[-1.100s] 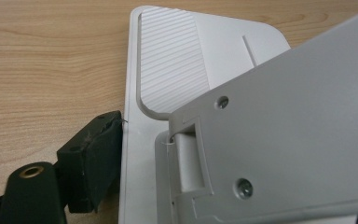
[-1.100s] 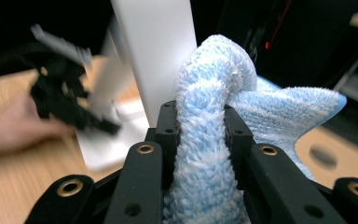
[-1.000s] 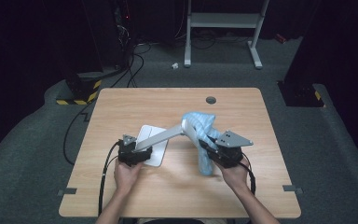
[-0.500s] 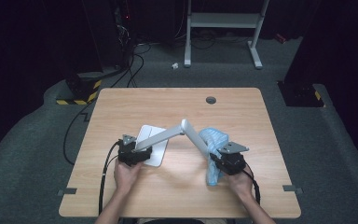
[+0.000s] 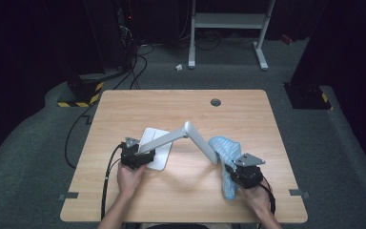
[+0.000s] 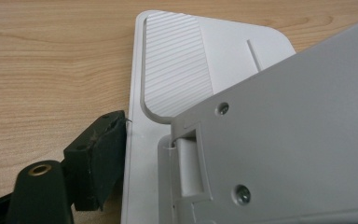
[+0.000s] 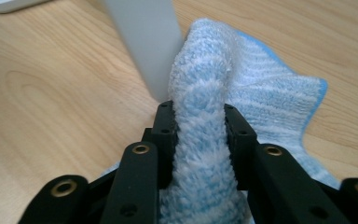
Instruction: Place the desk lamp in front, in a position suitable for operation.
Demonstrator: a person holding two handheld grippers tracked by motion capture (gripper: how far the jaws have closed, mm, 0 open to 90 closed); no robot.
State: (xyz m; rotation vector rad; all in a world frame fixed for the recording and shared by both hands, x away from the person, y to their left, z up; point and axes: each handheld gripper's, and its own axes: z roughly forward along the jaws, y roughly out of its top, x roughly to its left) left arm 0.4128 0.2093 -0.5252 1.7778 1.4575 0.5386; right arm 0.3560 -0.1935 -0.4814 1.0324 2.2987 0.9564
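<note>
A white desk lamp stands on the wooden table (image 5: pixel 124 109): flat base (image 5: pixel 158 151) (image 6: pixel 177 60), and a jointed arm (image 5: pixel 169 136) (image 6: pixel 298 140) that bends at an elbow and slopes down to the right. My left gripper (image 5: pixel 134 156) grips the base's near-left edge. One finger (image 6: pixel 95 158) presses that edge and the other is hidden behind the arm. A blue-and-white cloth (image 5: pixel 225 149) (image 7: pixel 200 140) is wrapped over the arm's lower end (image 7: pixel 144 42). My right gripper (image 5: pixel 231 169) (image 7: pixel 200 126) is shut on a fold of it. Its jaws have just eased open a little, the cloth still pinched between them.
A round cable hole (image 5: pixel 215 102) sits near the table's far edge. Black cables (image 5: pixel 107 176) trail from the left gripper over the near-left edge. On the floor beyond are a white stand (image 5: pixel 228 28), a yellow-and-black striped foot (image 5: pixel 78 98) and loose cables.
My right gripper has come down and toward the near right, drawing the cloth down the lamp arm's outer part. The left gripper and the base have stayed put.
</note>
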